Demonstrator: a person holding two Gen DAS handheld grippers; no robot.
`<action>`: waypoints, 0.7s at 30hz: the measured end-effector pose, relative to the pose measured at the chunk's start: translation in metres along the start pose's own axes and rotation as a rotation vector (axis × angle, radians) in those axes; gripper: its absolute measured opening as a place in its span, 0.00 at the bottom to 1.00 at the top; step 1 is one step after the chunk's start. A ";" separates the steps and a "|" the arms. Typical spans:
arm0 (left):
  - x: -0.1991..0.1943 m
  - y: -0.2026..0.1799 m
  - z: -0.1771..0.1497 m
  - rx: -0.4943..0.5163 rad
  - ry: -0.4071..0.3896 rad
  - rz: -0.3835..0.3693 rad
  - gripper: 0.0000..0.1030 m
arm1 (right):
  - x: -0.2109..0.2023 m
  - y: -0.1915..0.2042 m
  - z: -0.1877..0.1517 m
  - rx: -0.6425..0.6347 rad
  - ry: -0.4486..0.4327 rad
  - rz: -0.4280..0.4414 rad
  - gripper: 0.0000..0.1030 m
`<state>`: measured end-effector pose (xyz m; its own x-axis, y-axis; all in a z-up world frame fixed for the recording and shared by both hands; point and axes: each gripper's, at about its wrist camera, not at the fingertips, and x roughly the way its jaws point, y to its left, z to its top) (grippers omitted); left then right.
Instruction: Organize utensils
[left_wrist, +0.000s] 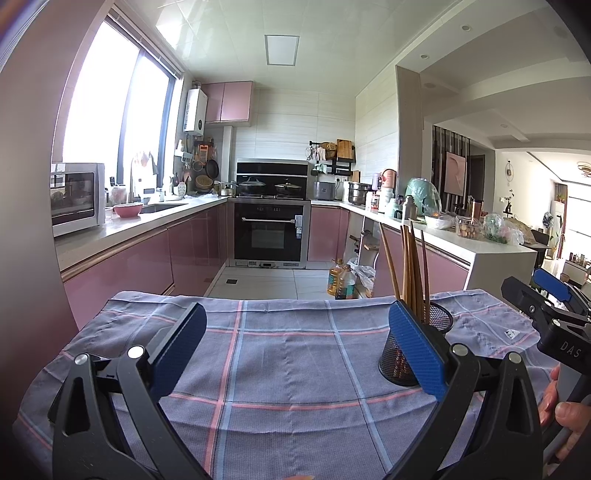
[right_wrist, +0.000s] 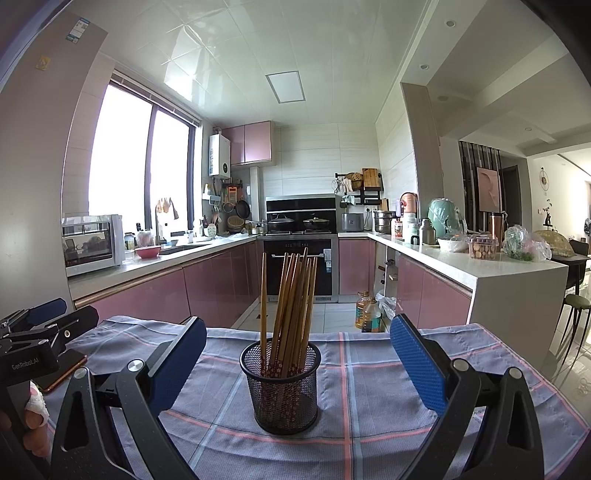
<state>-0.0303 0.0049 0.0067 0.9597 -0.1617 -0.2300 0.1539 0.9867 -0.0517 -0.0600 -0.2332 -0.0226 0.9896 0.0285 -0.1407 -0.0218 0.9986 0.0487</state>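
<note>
The chopsticks (right_wrist: 290, 306) all stand in the mesh holder (right_wrist: 279, 391) mid-tabletop (right_wrist: 388, 424), nearer its far edge. Both the left tool (left_wrist: 295, 350) and right tool (right_wrist: 297, 362) gape wide, empty. I'd back away low, not brushing those leaning sticks.

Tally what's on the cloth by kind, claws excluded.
Mesh cup: 1
Chopsticks standing in the cup: about 10, bunched together, so the exact count is unclear
Phone at the cloth's left edge, partly under the left claw: 1
Total: about 12
</note>
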 end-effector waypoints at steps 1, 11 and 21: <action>0.000 0.000 0.000 0.001 0.000 0.001 0.95 | 0.000 0.000 0.000 0.000 0.000 0.000 0.94; 0.000 -0.001 0.000 0.002 0.000 -0.002 0.95 | -0.001 0.000 0.000 0.000 -0.001 -0.001 0.94; 0.000 -0.002 0.000 0.002 0.000 -0.002 0.95 | 0.000 0.001 0.000 0.000 -0.003 -0.002 0.94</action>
<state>-0.0307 0.0033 0.0063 0.9593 -0.1642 -0.2299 0.1567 0.9864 -0.0507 -0.0600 -0.2327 -0.0229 0.9901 0.0268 -0.1376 -0.0203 0.9986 0.0488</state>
